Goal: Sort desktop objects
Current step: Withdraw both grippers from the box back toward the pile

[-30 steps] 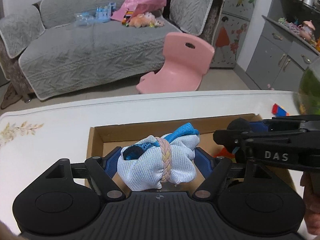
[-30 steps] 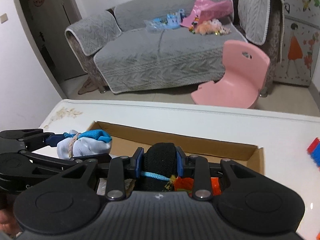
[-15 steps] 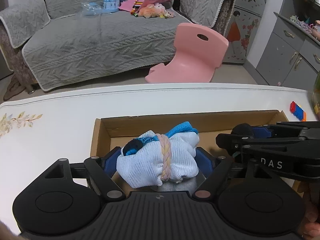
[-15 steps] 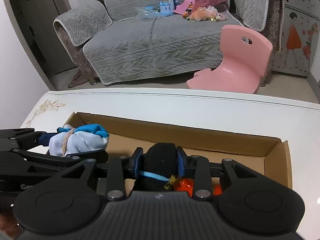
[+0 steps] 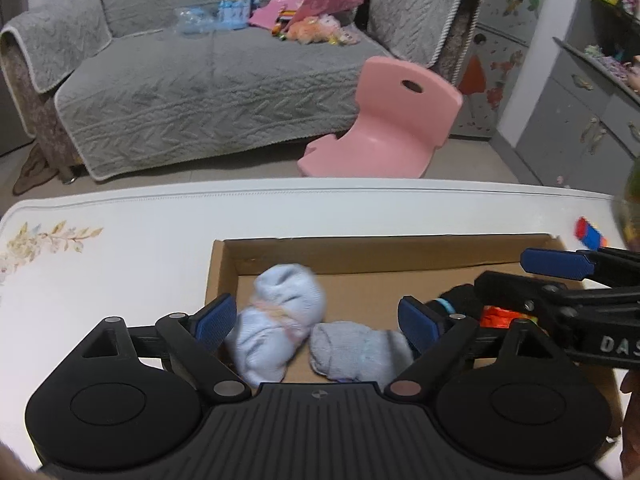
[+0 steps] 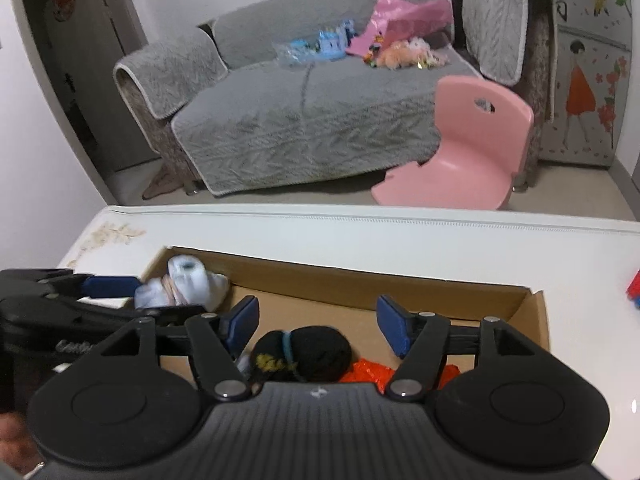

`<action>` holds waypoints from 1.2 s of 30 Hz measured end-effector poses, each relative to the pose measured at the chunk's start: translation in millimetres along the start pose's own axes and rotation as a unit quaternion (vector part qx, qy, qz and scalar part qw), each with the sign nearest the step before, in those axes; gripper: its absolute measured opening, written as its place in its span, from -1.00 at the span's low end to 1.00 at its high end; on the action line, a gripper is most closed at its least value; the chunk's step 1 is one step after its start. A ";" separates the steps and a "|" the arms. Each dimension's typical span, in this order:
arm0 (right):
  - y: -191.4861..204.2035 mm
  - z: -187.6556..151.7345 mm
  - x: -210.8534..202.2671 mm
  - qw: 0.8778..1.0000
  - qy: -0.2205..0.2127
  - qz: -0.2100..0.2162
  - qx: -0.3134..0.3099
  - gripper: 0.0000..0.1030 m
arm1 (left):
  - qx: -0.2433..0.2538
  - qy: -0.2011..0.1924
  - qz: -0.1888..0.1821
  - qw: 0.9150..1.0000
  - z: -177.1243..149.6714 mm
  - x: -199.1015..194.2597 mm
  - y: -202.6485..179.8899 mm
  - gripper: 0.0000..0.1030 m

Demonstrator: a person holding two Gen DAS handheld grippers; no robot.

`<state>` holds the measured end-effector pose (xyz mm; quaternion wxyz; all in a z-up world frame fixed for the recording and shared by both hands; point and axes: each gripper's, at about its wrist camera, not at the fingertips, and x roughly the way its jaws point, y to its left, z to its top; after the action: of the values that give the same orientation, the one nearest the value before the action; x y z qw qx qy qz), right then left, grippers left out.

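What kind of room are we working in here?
Most likely a home living room with children: a grey sofa strewn with toys, a small pink chair on the floor, and a white table holding the cardboard box.

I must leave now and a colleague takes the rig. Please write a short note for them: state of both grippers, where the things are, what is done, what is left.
Left gripper: opening, fingers clear of the pale blue sock bundle, which lies blurred in the cardboard box beside a grey sock bundle.
Right gripper: opening, fingers clear of the black sock bundle, which lies in the box next to an orange item.
Done: these bundles are in the box.
Left: a red and blue block lies on the white table outside the box; probably it is next.
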<state>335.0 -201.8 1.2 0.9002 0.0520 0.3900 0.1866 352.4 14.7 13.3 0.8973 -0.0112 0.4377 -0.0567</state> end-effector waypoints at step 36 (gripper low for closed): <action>-10.2 -217.3 -161.6 0.996 -0.048 0.058 -0.042 0.78 | 0.093 -0.028 -0.086 0.992 -309.7 -187.1 -93.5 0.99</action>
<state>80.0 -283.3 -40.9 0.9069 0.0454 0.3342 0.2526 -14.1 -48.2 -24.4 0.8982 0.0325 0.4024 -0.1739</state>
